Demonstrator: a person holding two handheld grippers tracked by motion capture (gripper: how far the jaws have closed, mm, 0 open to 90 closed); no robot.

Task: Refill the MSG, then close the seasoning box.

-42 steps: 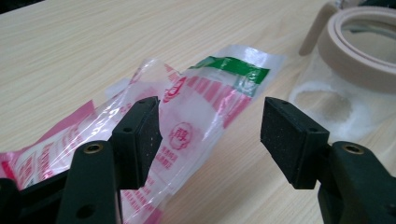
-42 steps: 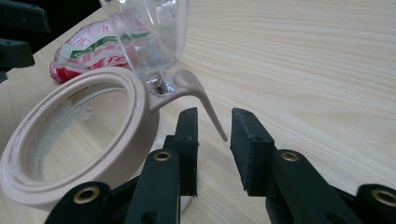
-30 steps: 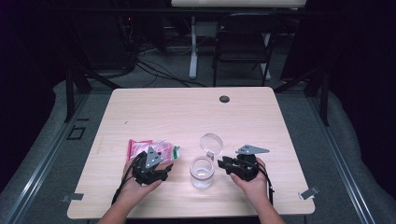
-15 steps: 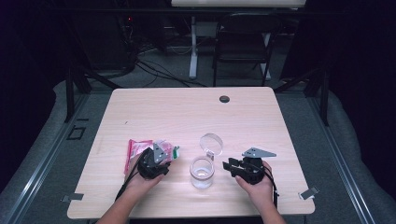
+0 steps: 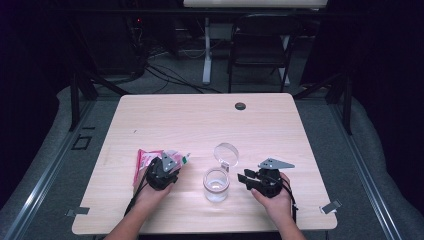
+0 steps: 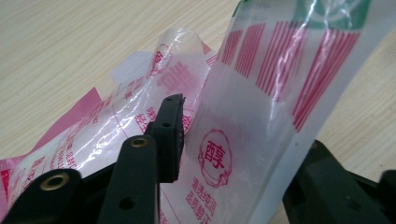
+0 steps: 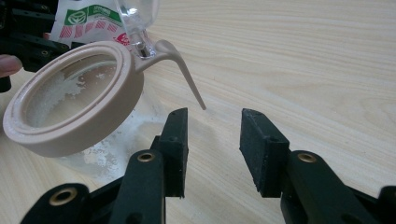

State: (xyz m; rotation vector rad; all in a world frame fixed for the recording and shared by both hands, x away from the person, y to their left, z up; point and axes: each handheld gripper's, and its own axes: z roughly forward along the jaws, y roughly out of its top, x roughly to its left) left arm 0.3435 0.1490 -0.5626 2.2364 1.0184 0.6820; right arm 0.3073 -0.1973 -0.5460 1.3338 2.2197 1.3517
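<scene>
Tongs at work over a jar and a plastic packet on a pale wooden counter (image 5: pixel 200 120).

Between our two hands stands a clear jar (image 5: pixel 216 184) with a beige rim, its round hinged lid (image 5: pixel 226 152) flipped up behind it; a thin scatter of white grains lies inside, clinging to the bottom and walls. Our left tongs (image 5: pixel 167 167) sit over the pink-and-white packet (image 6: pixel 243 130) near the counter's front left, one jaw on either side of its clear, crinkled film, printed with red stripes, a green band and red characters; whether the jaws press it we cannot tell, for the film covers one jaw. Our right tongs (image 7: pixel 212 140) rest just right of the jar, jaws apart and holding nothing. The packet's contents are hard to make out.
</scene>
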